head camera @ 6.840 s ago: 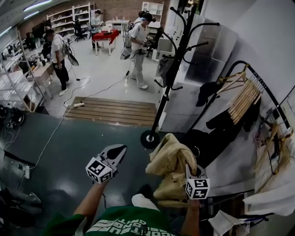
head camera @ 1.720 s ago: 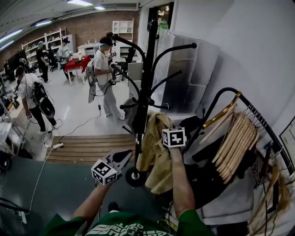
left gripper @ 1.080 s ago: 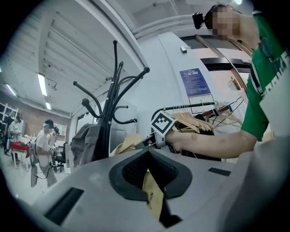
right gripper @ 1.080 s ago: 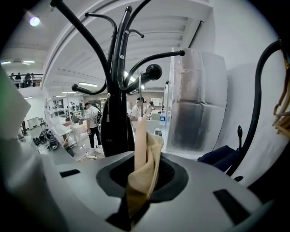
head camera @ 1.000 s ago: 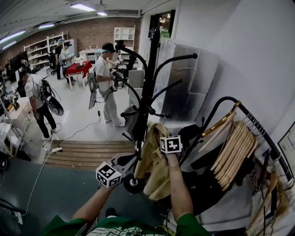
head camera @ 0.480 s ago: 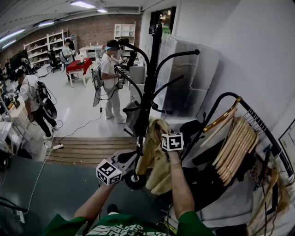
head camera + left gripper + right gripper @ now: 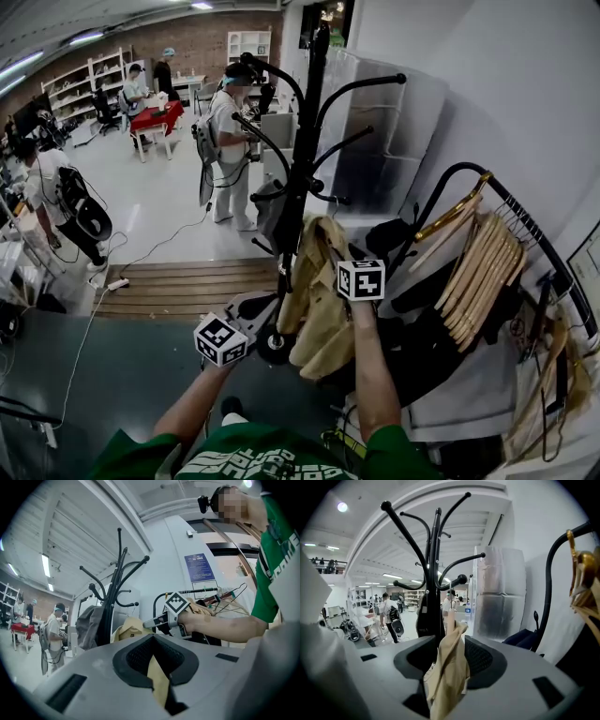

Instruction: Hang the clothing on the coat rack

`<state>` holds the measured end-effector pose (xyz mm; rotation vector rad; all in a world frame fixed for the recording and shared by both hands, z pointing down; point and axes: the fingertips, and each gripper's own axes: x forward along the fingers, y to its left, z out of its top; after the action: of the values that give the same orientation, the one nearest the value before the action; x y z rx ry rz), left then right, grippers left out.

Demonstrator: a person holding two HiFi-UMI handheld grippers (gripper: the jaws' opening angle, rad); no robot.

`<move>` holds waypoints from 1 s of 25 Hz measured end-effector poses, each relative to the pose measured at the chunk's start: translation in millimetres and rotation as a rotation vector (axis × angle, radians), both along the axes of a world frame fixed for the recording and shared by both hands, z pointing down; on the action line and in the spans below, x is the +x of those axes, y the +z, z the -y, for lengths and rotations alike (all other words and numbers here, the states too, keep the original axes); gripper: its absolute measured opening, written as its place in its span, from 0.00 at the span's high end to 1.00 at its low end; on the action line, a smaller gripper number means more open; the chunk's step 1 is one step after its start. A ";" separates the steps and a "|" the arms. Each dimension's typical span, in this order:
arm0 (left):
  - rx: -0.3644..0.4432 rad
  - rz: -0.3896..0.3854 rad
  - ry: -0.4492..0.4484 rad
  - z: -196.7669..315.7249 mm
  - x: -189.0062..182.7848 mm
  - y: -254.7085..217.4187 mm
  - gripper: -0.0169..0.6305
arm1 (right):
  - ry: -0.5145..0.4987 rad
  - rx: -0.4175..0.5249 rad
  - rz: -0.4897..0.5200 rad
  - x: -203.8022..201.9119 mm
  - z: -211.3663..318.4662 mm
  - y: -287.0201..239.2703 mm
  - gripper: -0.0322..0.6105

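Since half a second ago the right gripper (image 7: pixel 330 255) has shifted slightly to the right in the head view. Its jaws have just been opening and now stand spread, with a fold of the tan jacket (image 7: pixel 317 305) loose between them. That jacket hangs at the centre of the frame against the pole of the black coat rack (image 7: pixel 305 141), its top near a lower hook. Lower left of it, the left gripper (image 7: pixel 270 302) pinches the jacket's edge.

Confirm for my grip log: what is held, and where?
Left gripper: tan cloth jacket, by a lower edge. Right gripper: nothing; its fingers have just been opening, fabric loose between them.
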<state>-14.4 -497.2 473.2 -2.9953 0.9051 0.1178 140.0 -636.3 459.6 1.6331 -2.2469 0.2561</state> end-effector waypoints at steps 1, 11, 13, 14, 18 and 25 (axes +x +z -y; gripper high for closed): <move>-0.002 0.002 0.003 -2.2 0.9 0.6 0.97 | -0.003 0.002 0.004 0.0 -6.6 -0.4 0.67; -0.028 -0.010 0.008 -25.9 12.9 5.6 0.97 | -0.080 0.020 0.067 -3.9 -88.2 7.2 0.67; -0.036 -0.015 0.008 -31.7 16.8 8.0 0.97 | -0.088 0.016 0.073 -2.3 -102.6 10.6 0.67; -0.040 -0.017 0.009 -34.9 18.9 9.3 0.97 | -0.090 0.012 0.074 -1.2 -109.3 12.8 0.67; -0.053 -0.022 0.021 -48.5 27.2 15.9 0.97 | -0.085 0.012 0.094 5.3 -134.2 21.6 0.74; -0.058 -0.026 0.023 -71.2 35.2 20.6 0.97 | -0.133 -0.007 0.138 5.8 -175.0 38.9 0.90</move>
<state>20.8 -425.9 493.8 -3.0654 0.8913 0.1339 145.8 -461.3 498.6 1.4960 -2.4415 0.3515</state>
